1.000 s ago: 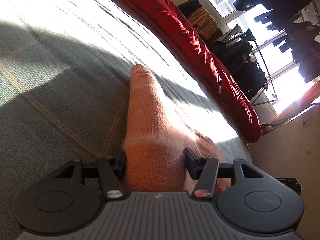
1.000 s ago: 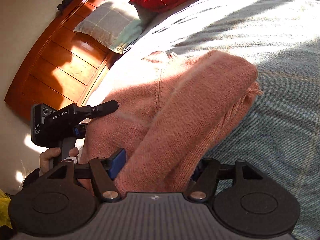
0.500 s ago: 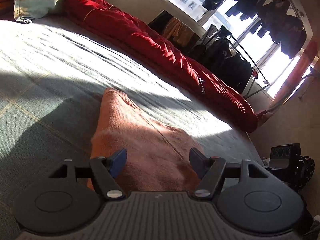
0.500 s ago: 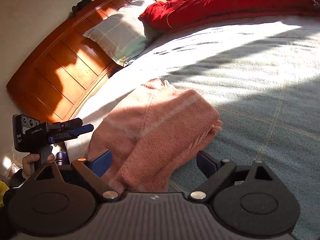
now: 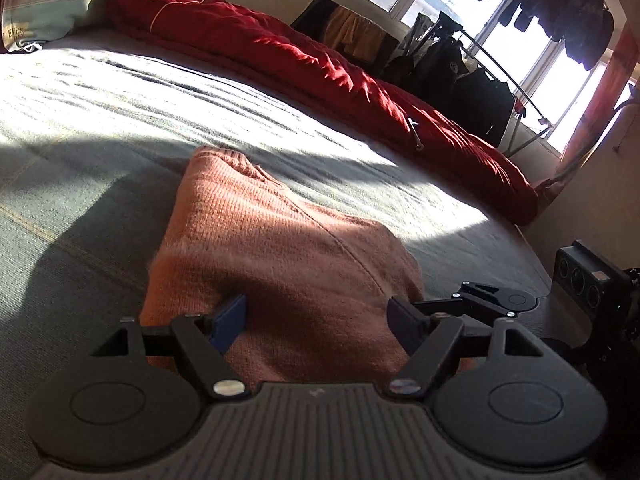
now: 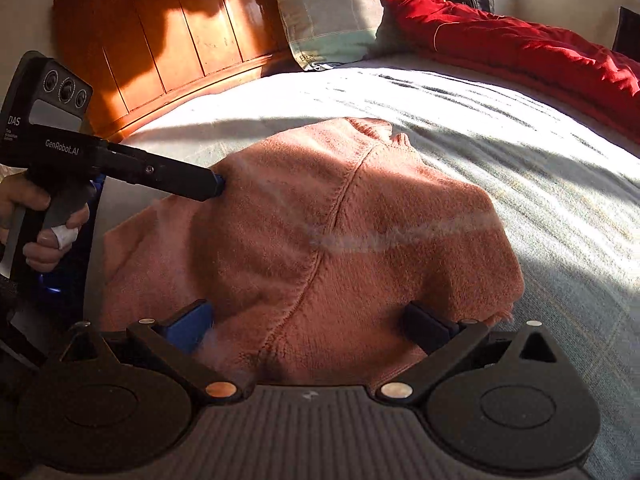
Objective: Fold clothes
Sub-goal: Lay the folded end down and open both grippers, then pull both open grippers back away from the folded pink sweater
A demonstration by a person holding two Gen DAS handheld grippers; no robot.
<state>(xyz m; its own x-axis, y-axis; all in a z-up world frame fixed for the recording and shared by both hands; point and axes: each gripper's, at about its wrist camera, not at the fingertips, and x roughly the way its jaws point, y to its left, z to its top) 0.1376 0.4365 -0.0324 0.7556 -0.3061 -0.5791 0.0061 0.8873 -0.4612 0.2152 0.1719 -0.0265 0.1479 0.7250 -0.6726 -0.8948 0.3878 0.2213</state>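
Beside the wooden headboard point(image 6: 168, 40), seen from the right wrist camera, the left gripper point(image 6: 218, 186) reaches in from the left edge, a hand point(image 6: 38, 216) wrapped round its handle; its tip sits against the near-left shoulder of the sweater point(image 6: 320, 232). Its jaws are opening, and in its own view the pads stand clear of the wool, with the knit lying loose between them. The sweater lies on the bedspread point(image 6: 520, 168), well down the bed from the headboard, gathered into a thick bundle with a layer laid over itself. To my eye that is at least one fold made. What is left looks like tidying: a ragged edge sticks out on the right and a flat flap spreads out on the left, so the bundle is not yet square.

The wool is salmon-pink, fuzzy and soft, ribbed, with a raised seam running up its middle and a pale band across it. Under it the bedspread is a flat grey-green weave with faint check lines. Against the headboard leans a checked pillow point(image 6: 332, 16), and rightward from it a glossy, puffy red quilt point(image 6: 540, 52) runs along the far edge. The right gripper point(image 6: 320, 328) stands spread wide, gripping nothing, the sweater's near edge between its pads.
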